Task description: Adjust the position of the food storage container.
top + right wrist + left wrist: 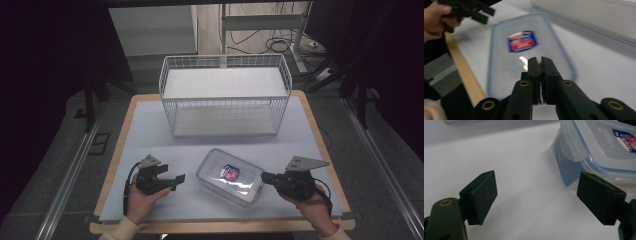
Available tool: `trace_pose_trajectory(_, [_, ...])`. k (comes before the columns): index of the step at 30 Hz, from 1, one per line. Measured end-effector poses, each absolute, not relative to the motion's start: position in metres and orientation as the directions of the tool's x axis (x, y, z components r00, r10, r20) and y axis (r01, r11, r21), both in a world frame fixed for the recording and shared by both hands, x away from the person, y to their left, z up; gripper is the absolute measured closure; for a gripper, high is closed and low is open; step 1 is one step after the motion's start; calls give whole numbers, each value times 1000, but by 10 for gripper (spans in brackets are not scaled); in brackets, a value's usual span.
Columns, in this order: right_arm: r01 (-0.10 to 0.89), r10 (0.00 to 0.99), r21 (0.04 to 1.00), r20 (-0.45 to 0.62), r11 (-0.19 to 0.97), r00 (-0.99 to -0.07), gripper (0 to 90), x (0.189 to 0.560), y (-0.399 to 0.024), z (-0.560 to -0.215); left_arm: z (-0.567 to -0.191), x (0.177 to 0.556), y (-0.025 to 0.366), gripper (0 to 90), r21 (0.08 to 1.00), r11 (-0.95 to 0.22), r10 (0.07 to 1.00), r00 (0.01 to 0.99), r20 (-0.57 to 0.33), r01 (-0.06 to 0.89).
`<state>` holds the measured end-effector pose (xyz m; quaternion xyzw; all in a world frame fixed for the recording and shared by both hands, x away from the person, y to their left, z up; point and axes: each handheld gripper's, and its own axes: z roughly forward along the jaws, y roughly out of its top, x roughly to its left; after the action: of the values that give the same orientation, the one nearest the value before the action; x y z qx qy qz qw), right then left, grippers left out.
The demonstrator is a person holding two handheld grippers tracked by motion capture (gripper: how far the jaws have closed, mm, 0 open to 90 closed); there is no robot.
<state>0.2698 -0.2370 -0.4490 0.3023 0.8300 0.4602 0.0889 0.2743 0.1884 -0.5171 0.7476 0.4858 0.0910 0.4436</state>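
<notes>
A clear plastic food container (230, 176) with a blue-rimmed snap lid and a red-and-blue label lies on the white mat near the table's front. My left gripper (177, 180) rests to its left, pointing at it, jaws open. In the left gripper view the two pads (480, 195) stand wide apart over bare mat, with the container (599, 150) beyond the right one. My right gripper (263, 176) is at the container's right end. In the right gripper view its jaws (540, 61) are shut with nothing between them, hovering over the lid (524, 50). The left gripper (477, 11) shows at the far side.
A white wire basket (225, 65) with an open top stands at the back of the table, behind the container. The white mat (150, 135) covers the wooden tabletop, whose edge (112, 170) runs close by the left hand. Cables lie on the floor beyond.
</notes>
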Motion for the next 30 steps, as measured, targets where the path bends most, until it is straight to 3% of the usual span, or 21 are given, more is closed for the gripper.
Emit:
trace_pose_trajectory(18, [323,371,747,111,581,-922,896,231,-169,-474,-519,275,189,181,741,-147,796,523,-305,656])
trace_pose_trajectory(30, [299,388,678,22,671,-922,896,224,-163,-492,-520,275,191,182,735,-144,794,521,-314,662])
